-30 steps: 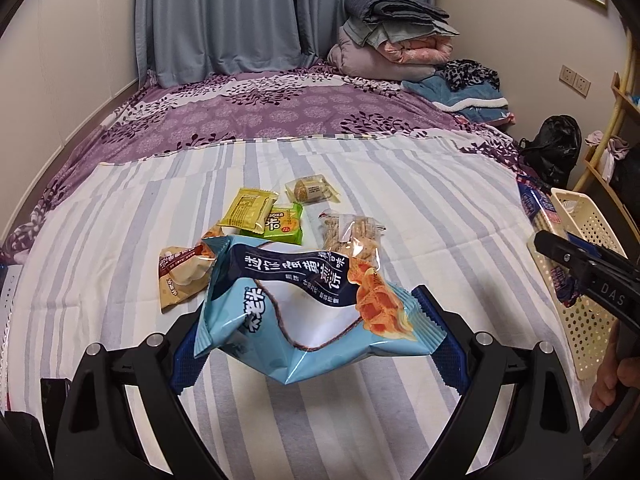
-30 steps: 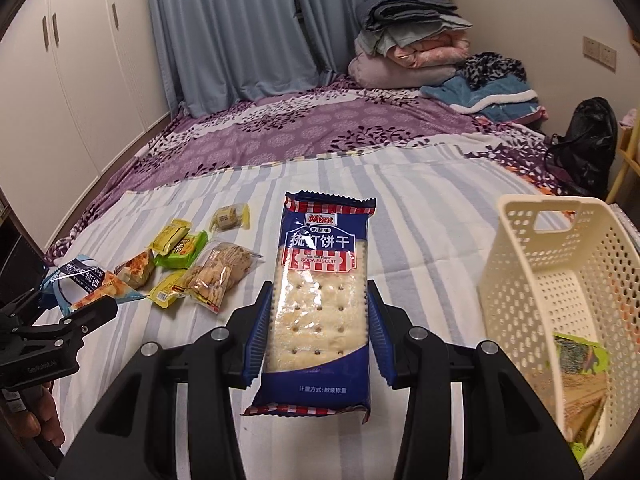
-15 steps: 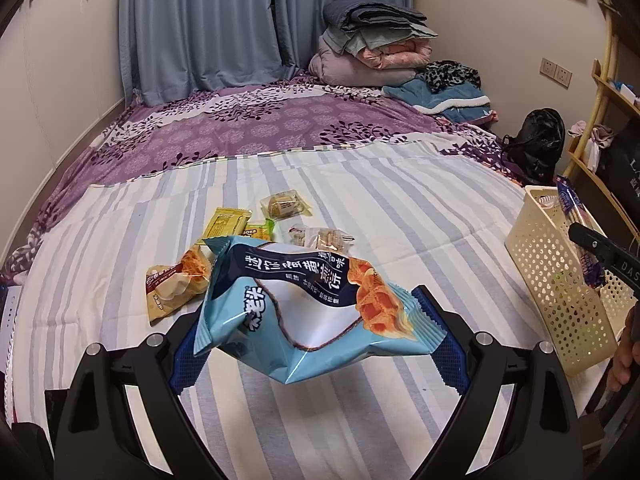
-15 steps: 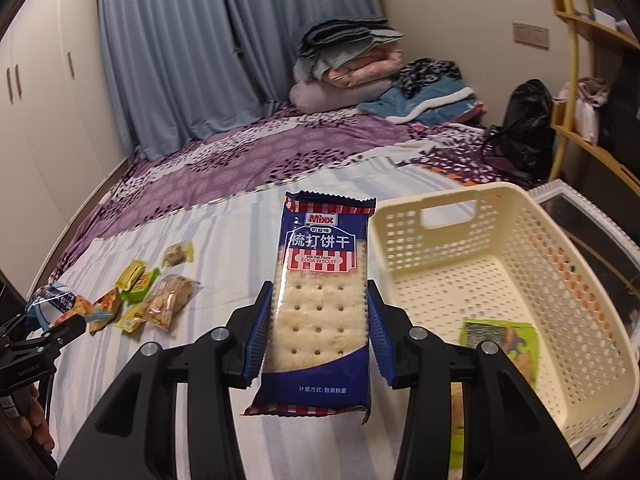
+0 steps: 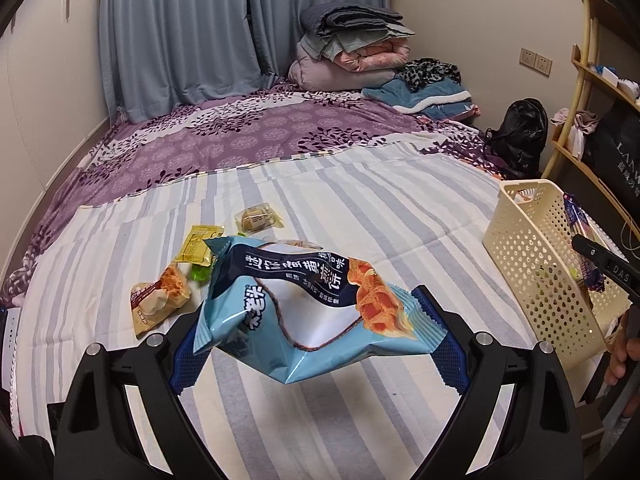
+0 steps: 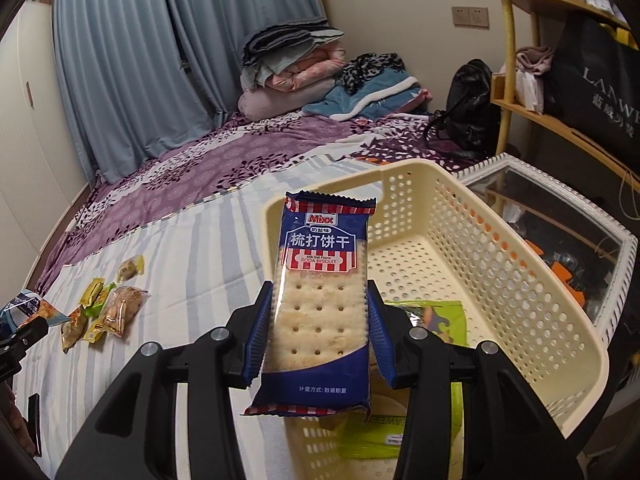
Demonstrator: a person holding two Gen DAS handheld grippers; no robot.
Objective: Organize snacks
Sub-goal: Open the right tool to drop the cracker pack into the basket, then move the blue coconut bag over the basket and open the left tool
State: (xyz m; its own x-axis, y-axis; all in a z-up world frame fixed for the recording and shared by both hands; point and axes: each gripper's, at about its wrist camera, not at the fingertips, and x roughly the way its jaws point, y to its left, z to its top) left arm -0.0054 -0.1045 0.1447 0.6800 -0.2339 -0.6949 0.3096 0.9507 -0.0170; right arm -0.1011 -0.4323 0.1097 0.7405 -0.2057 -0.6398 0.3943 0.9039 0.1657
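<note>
My left gripper [image 5: 316, 344] is shut on a wide light-blue snack bag [image 5: 312, 300], held crosswise above the striped bed sheet [image 5: 380, 208]. A blue soda biscuit pack [image 6: 320, 304] stands upright in my right gripper [image 6: 320, 344], which is shut on it over the near left part of the cream basket [image 6: 500, 264]. A green packet [image 6: 436, 316] lies inside the basket. Several small snack packets [image 5: 192, 272] lie on the sheet beyond the blue bag. In the left wrist view the basket [image 5: 536, 264] stands at the right, with the right gripper [image 5: 600, 256] above it.
Folded blankets [image 5: 352, 48] are piled at the far end of the bed. A black bag [image 5: 520, 132] and a wooden shelf [image 6: 560, 80] stand to the right. A glass-topped table [image 6: 560, 216] sits just beyond the basket. A hand [image 5: 624, 348] shows at the right edge.
My right gripper has swung right with the biscuit pack, from over the sheet to over the basket. My left gripper has shifted right and a little up with the blue bag.
</note>
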